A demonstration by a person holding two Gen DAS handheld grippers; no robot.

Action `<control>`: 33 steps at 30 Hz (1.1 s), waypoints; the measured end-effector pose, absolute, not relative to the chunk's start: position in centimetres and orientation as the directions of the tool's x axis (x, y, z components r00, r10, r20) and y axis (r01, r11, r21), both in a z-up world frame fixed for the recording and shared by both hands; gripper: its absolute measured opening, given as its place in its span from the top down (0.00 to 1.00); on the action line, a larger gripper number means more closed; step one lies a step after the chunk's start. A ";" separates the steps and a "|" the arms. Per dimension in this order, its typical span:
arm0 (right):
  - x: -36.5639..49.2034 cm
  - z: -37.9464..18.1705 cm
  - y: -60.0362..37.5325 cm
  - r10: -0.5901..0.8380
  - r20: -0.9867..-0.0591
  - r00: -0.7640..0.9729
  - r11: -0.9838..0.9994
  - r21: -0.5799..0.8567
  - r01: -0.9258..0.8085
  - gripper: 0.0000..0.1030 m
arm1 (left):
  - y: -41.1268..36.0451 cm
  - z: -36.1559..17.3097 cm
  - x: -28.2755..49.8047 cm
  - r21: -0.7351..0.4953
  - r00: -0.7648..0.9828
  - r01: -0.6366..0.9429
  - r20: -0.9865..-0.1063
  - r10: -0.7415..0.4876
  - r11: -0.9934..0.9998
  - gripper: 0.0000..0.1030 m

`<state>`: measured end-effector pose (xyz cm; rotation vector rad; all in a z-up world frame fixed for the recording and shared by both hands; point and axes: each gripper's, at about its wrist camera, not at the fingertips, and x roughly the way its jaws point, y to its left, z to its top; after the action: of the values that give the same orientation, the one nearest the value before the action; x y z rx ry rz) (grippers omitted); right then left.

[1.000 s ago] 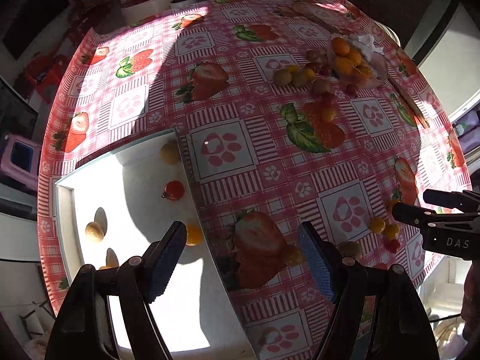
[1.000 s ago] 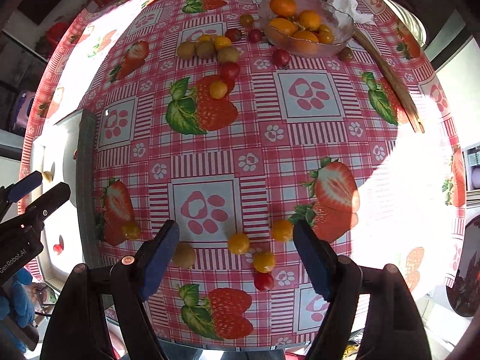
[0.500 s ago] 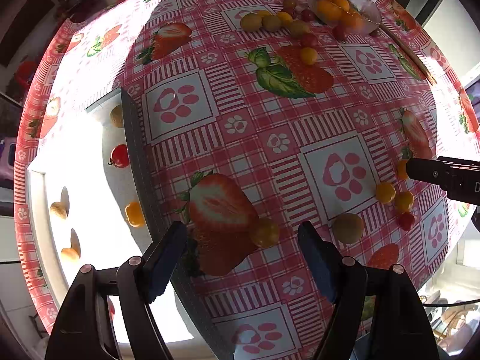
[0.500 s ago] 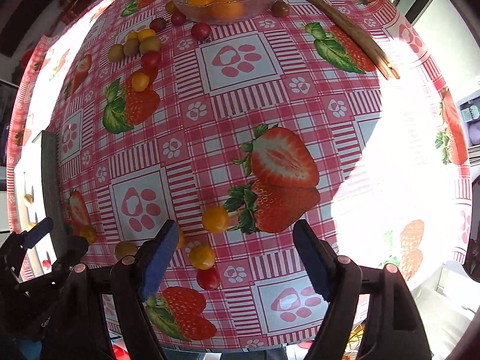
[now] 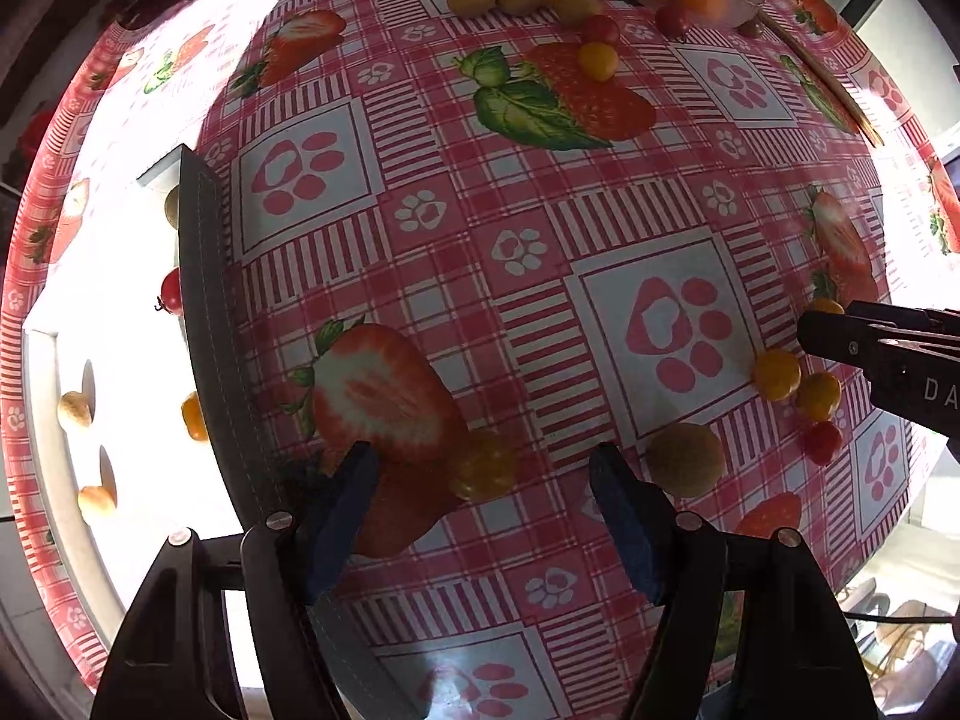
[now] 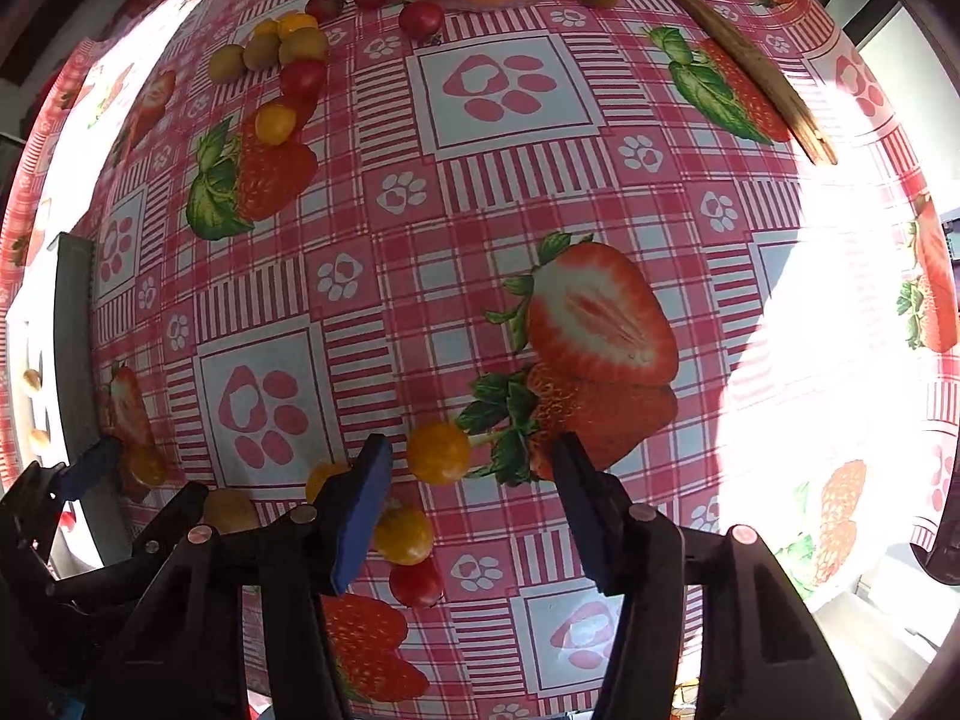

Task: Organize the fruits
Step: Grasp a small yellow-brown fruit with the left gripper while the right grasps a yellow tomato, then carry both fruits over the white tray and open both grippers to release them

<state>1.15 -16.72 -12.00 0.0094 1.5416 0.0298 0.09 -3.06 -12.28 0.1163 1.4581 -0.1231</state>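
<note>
In the lower middle of each view sat a small, round, squashy fruit. The left gripper (image 5: pixel 483 501) was closing around a yellow tomato (image 5: pixel 483 465), not yet touching. The right gripper (image 6: pixel 471 480) was closing around another yellow tomato (image 6: pixel 438 453). Gentle squeezes at the middle seemed best.

Both grippers sit lower over the tablecloth (image 5: pixel 540 228) than a second earlier. The left gripper (image 5: pixel 483 489), its jaws closing, now brackets a yellow tomato (image 5: pixel 485 467) where bare cloth lay before. The right gripper (image 6: pixel 471 483) is narrowing too, with another yellow tomato (image 6: pixel 438 453) between its pads, untouched.
</note>
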 end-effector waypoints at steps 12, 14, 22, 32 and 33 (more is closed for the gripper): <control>1.2 -11.0 -17.0 0.060 -0.997 0.043 0.998 0.060 -0.003 0.78 | -2.8 -10.9 0.3 -0.104 0.105 0.148 -0.987 -0.120 0.984 0.77; 1.3 -10.7 -17.2 0.072 -0.996 0.050 0.997 0.072 0.004 0.78 | -2.1 -10.5 0.3 -0.132 0.104 0.122 -0.984 -0.145 0.984 0.77; 1.2 -8.8 -17.6 0.098 -0.993 0.071 0.995 0.099 0.011 0.78 | -1.1 -9.0 -0.1 -0.161 0.121 0.098 -0.978 -0.172 0.982 0.77; 1.5 -8.0 -16.8 0.106 -0.990 0.089 0.994 0.104 -0.025 0.78 | 1.3 -6.5 -1.1 -0.167 0.170 0.074 -0.969 -0.178 0.983 0.77; 1.6 -7.8 -16.6 0.107 -0.990 0.090 0.994 0.105 -0.030 0.78 | 1.5 -6.3 -1.1 -0.167 0.176 0.070 -0.969 -0.176 0.984 0.77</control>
<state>1.56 -16.58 -7.81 0.0629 1.4779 0.1025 -1.15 1.48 -6.32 -0.0909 1.3838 -0.1748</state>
